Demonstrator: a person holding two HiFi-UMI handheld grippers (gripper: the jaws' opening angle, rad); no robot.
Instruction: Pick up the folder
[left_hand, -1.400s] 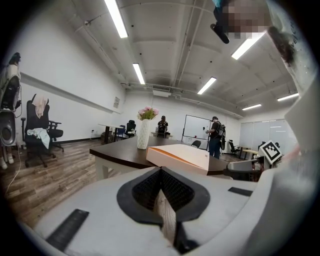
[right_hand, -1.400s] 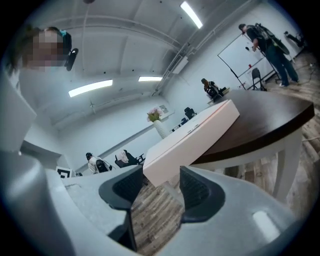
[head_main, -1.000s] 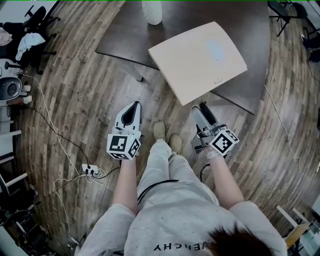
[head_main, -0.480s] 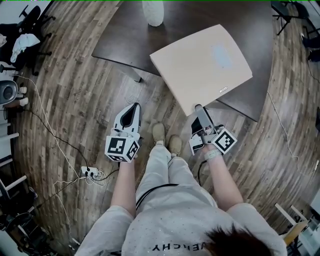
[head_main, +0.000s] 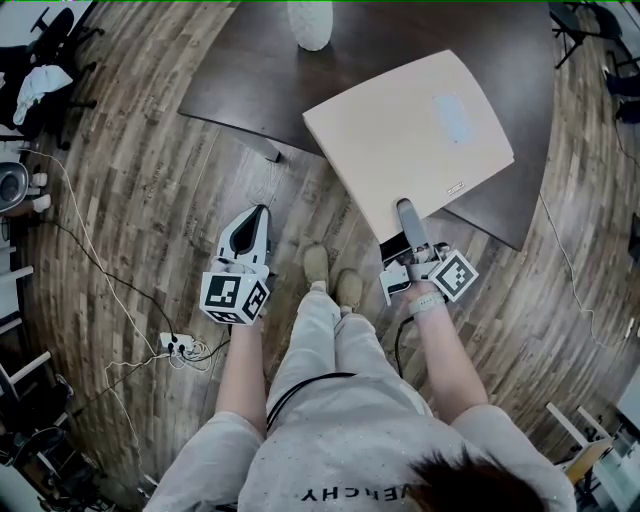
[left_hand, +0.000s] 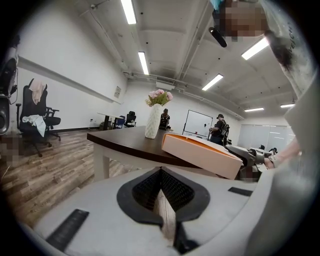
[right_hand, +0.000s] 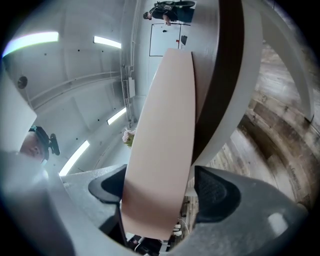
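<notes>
Folder (head_main: 410, 130) edge sits between the right claw's (head_main: 406, 212) wide-apart jaws — left claw (head_main: 255, 216) closed, well apart.

Colour log, counter scene.
Pale peach folder (head_main: 410, 130); dark brown counter (head_main: 250, 70); white vase (head_main: 310, 20); grey-brown plank-grain floor (head_main: 140, 180); black-and-white square markers, left tongs (head_main: 258, 212), right tongs (head_main: 405, 212).

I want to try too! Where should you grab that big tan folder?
Probably the folder by its near corner, which hangs off the table. Come level from the person's side, one jaw above, one below: it's thin and flat, with free space underneath. The right hand-held gripper is placed so, open.
</notes>
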